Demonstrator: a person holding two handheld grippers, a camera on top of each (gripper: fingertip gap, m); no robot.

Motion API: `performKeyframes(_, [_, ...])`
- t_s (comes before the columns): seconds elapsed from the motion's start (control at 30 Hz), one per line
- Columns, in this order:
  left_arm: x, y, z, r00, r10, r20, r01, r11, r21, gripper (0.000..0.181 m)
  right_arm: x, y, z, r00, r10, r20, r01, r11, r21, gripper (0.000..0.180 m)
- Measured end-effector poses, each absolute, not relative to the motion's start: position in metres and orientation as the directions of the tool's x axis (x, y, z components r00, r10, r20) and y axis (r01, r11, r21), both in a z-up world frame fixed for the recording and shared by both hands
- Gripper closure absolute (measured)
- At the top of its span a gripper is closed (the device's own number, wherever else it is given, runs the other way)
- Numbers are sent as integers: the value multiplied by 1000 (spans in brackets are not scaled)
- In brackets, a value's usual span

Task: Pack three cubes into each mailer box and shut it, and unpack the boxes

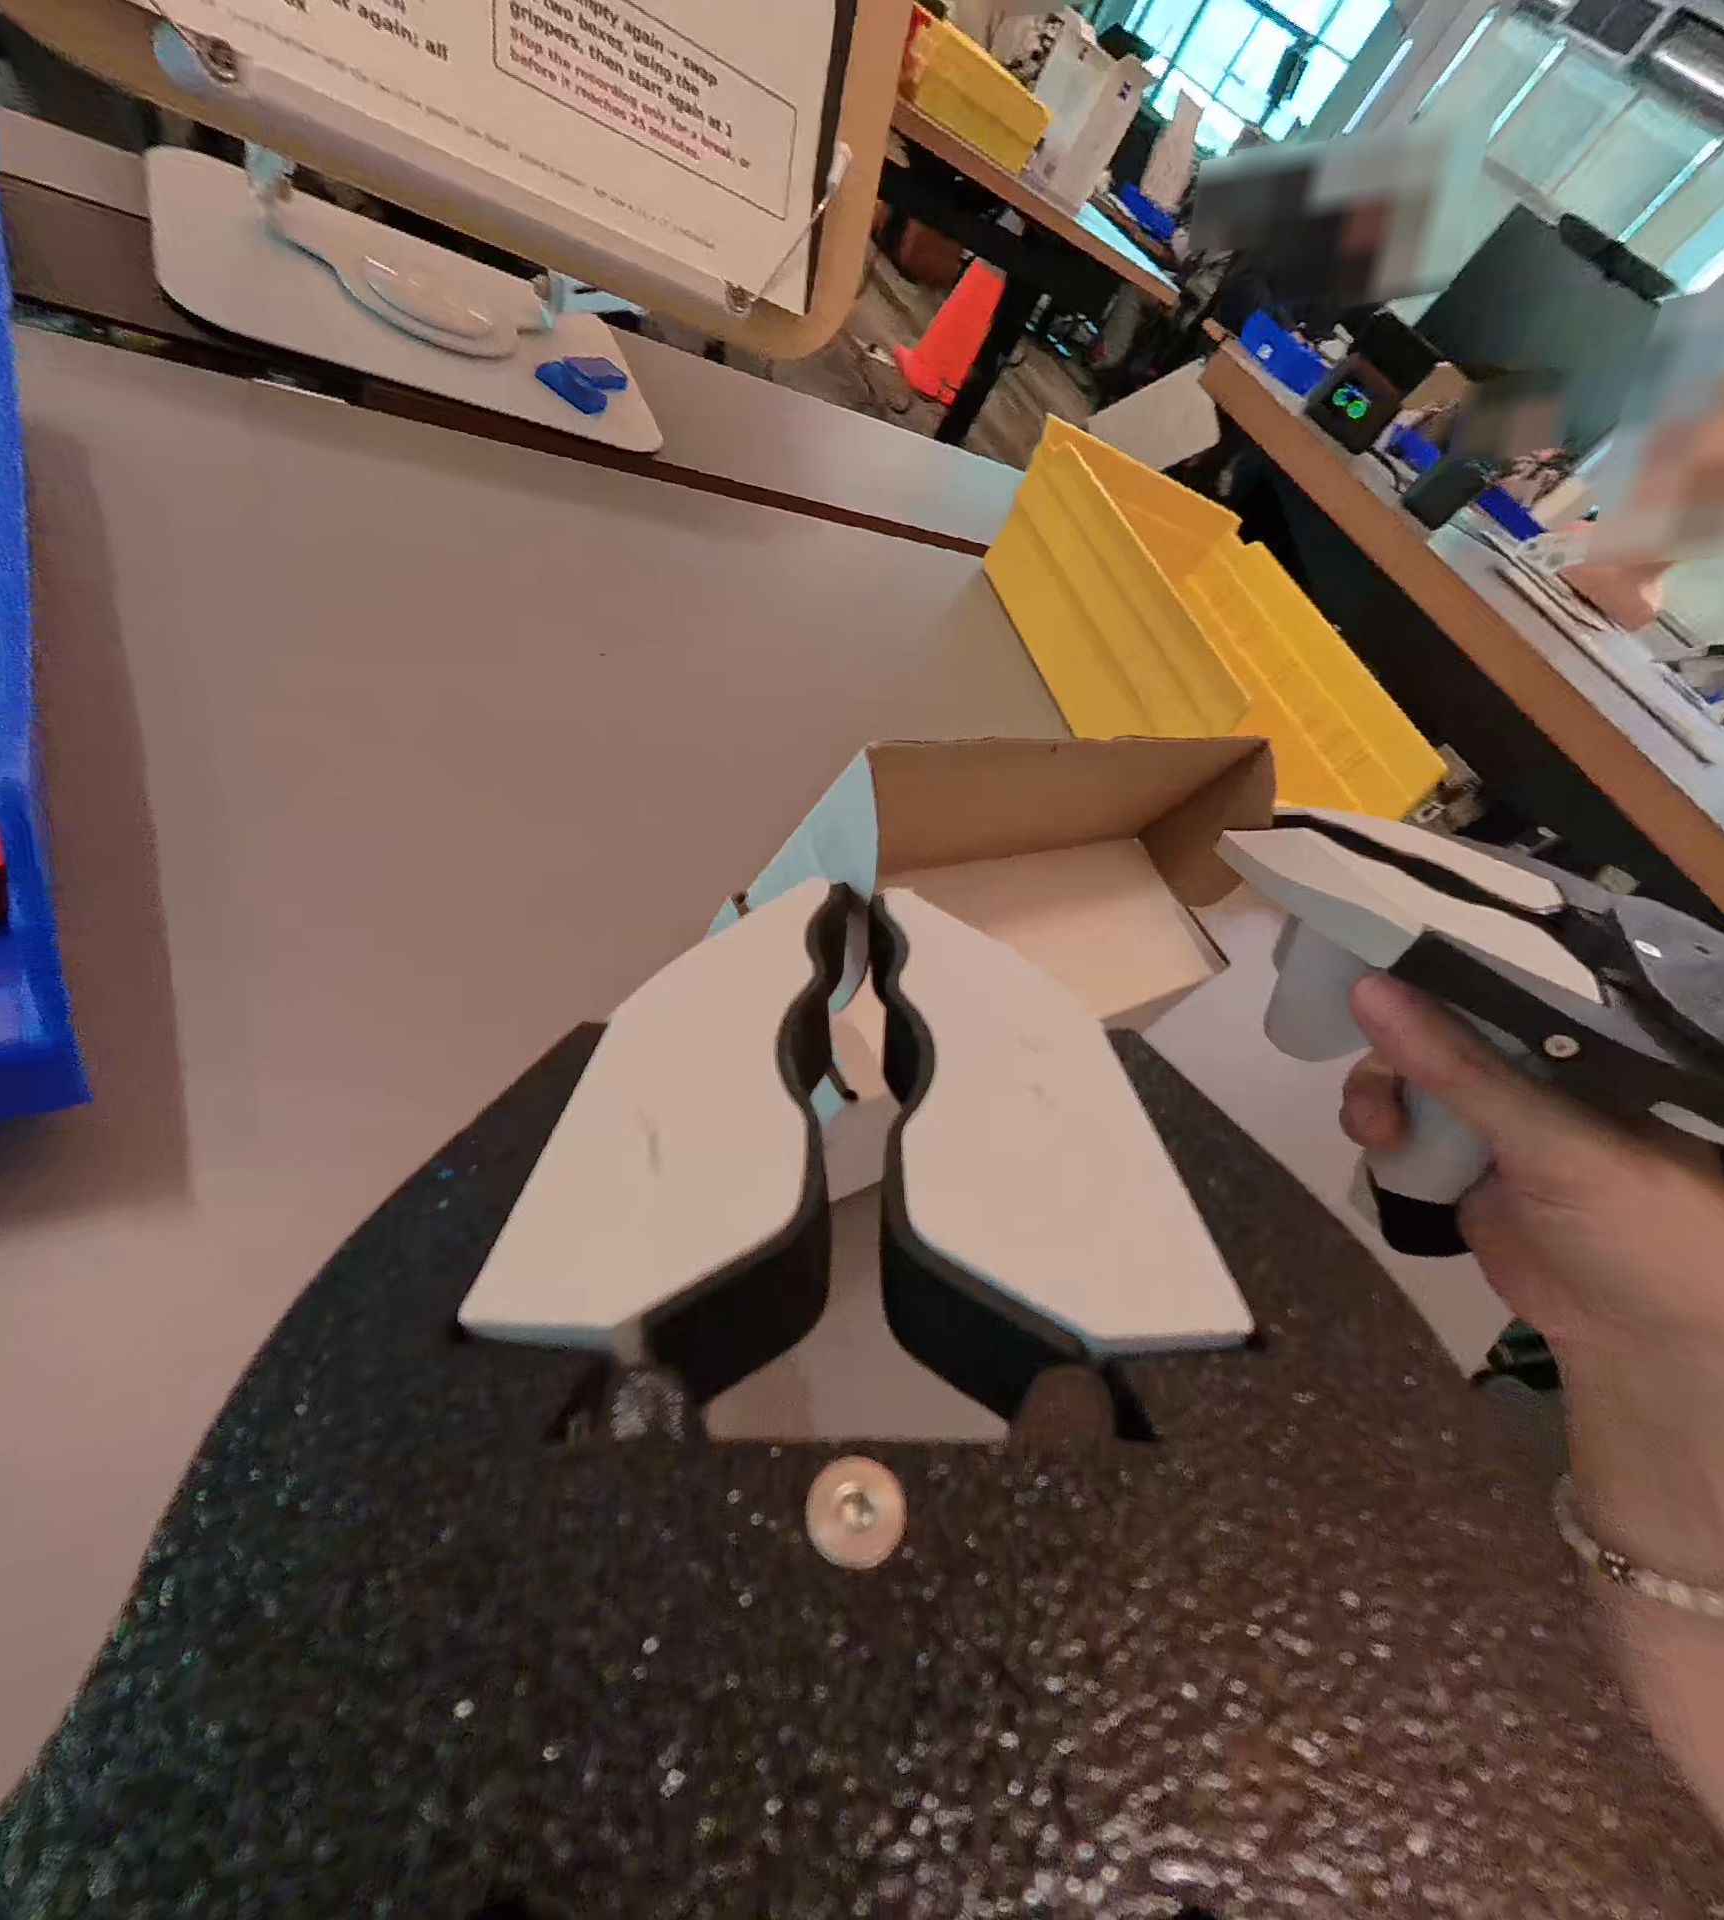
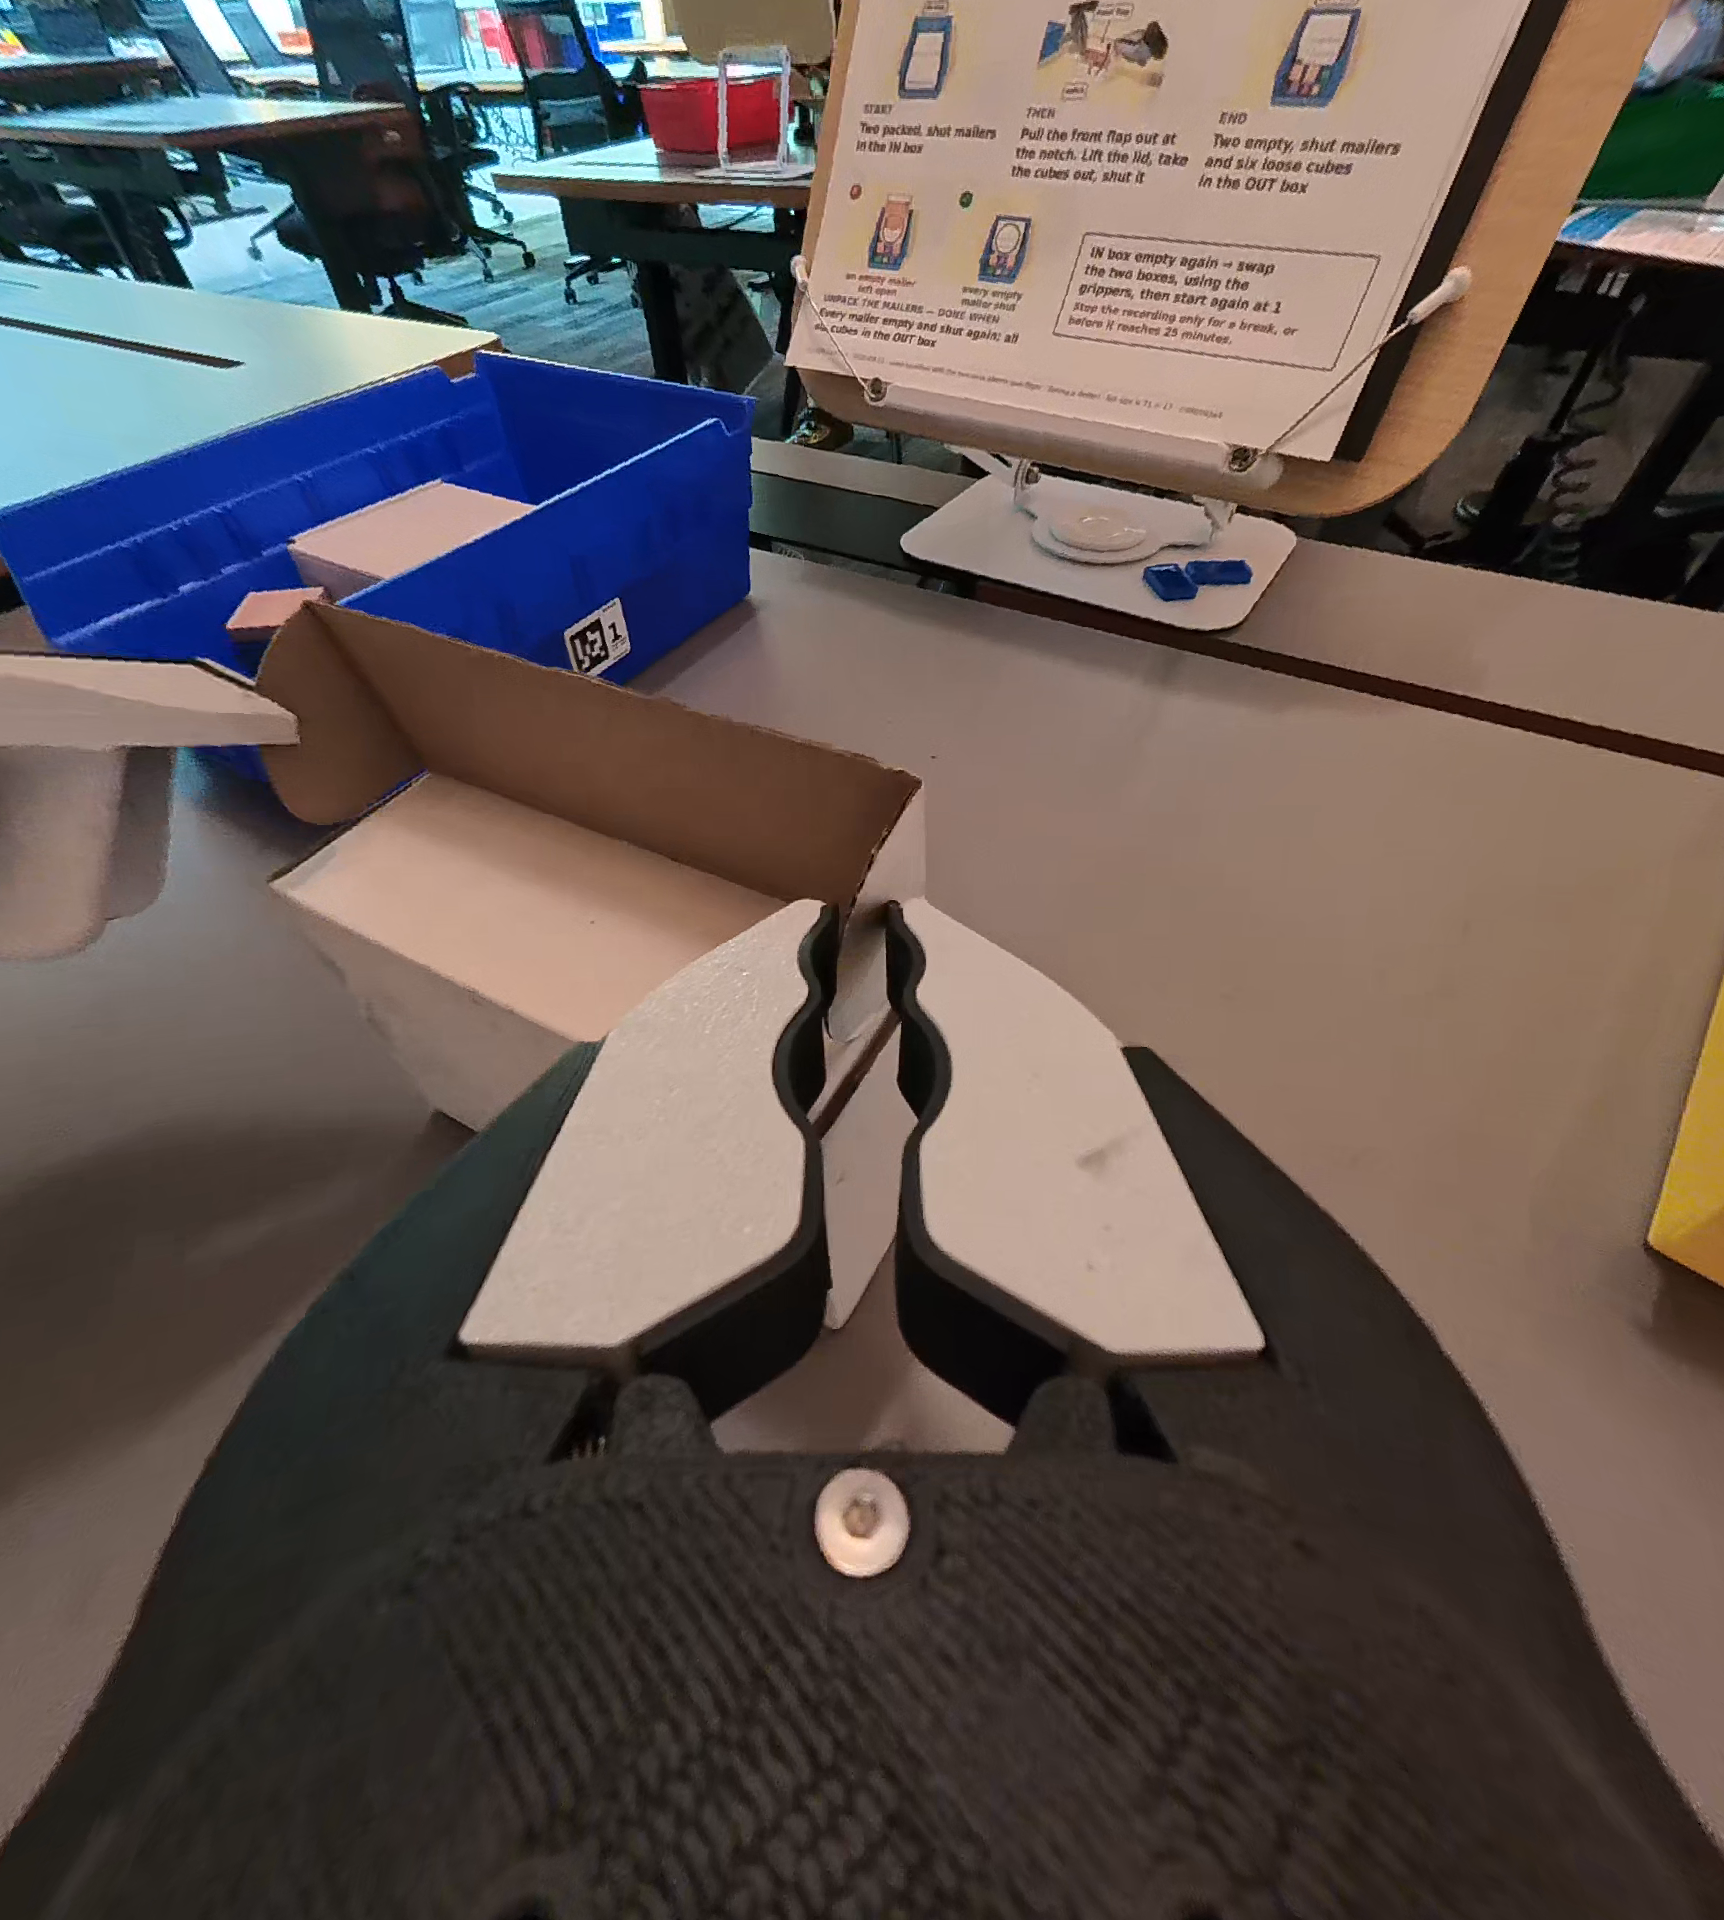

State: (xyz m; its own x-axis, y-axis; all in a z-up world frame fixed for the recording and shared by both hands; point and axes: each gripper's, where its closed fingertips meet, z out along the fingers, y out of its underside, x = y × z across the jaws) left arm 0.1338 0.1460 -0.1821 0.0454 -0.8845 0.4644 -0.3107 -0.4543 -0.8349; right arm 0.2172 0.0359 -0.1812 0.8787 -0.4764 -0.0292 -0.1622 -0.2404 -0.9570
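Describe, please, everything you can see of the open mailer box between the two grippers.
The mailer box is small corrugated cardboard, white outside and brown inside, resting on the grey table near the blue bin. Its lid stands raised, and no cubes show inside. The left gripper pinches one lid side flap; the right gripper is shut on the flap at the opposite end.

Before me, an instruction sheet point(image 2: 1128, 208) on a wooden stand point(image 2: 1523, 312) at the tabletop's far edge; orange cone point(image 1: 951, 332) beyond.
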Motion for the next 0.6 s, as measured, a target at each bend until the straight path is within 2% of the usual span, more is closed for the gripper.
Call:
performKeyframes(0.13, [139,141,-181,67,-868,493,-298,-488,-820,177,220,35,-181,874,-481,-72,-204,-228,-952,170])
performKeyframes(0.3, [137,141,-185,90,-935,342,-265,-353,-897,178,219,31,-183,897,-439,-40,-170,-262,-950,170])
performKeyframes(0.6, [130,135,-187,120,-989,92,-243,-119,-963,178,211,23,-183,938,-345,-24,-131,-290,-948,171])
